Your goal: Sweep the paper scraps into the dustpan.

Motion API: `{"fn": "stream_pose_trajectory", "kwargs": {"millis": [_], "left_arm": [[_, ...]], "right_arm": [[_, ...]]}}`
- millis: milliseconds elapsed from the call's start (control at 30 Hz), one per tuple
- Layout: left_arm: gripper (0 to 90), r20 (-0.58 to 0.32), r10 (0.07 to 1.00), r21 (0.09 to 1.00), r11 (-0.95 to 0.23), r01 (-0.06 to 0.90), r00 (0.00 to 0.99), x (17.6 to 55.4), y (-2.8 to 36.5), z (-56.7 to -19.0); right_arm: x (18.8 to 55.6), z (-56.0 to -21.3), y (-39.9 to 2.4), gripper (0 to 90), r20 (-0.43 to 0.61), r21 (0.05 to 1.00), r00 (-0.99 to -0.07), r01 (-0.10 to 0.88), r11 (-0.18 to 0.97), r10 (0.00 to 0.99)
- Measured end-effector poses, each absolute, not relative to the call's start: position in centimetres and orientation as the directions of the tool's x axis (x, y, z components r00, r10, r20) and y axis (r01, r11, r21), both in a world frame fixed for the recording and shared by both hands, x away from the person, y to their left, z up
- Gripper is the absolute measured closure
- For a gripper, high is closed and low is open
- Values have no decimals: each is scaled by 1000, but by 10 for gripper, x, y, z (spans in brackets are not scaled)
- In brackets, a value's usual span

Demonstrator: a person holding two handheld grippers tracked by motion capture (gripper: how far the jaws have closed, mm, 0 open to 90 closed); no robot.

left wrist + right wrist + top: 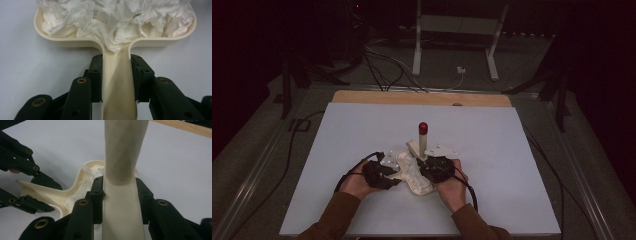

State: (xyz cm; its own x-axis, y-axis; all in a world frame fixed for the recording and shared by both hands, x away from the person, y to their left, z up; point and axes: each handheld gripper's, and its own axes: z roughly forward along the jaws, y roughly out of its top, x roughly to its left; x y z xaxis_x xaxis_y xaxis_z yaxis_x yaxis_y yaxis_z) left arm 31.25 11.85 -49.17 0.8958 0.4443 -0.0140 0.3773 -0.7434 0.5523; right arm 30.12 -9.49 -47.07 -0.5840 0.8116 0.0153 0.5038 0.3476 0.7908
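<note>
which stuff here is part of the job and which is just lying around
In use:
- cream dustpan, clamped by its handle in the left gripper
- crumpled white paper piled in it
- cream brush handle with red cap, clamped in the right gripper

Lying about:
- cables on the floor
- white stand behind the table

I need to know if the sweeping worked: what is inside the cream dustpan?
Crumpled white tissue paper fills the dustpan to its rim and spills toward the handle that the left gripper clamps. The pan's floor beneath the paper is covered.
</note>
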Motion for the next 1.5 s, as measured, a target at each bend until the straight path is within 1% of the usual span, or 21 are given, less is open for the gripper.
{"fn": "stream_pose_trajectory", "kwargs": {"millis": [233,400,467,800,1133,1500], "left_arm": [[663,-34,455,538,-742,399,890,312,116,-493],[662,-36,461,529,-744,408,887,313,115,-495],[662,-25,447,509,-764,397,894,313,115,-496],[659,-30,454,499,-765,407,890,313,114,-503],[648,-51,481,501,-746,439,875,314,113,-504],[645,-3,473,487,-769,415,881,310,109,-504]], "right_arm": [[302,-470,-94,669,10,784,-602,500,367,799],[303,-470,-95,669,14,781,-599,506,365,801],[304,-470,-95,669,12,781,-600,505,367,800],[304,-471,-95,669,18,779,-605,508,369,796],[302,-471,-92,669,25,778,-610,509,367,792],[302,-471,-91,669,25,779,-613,507,369,790]]}}
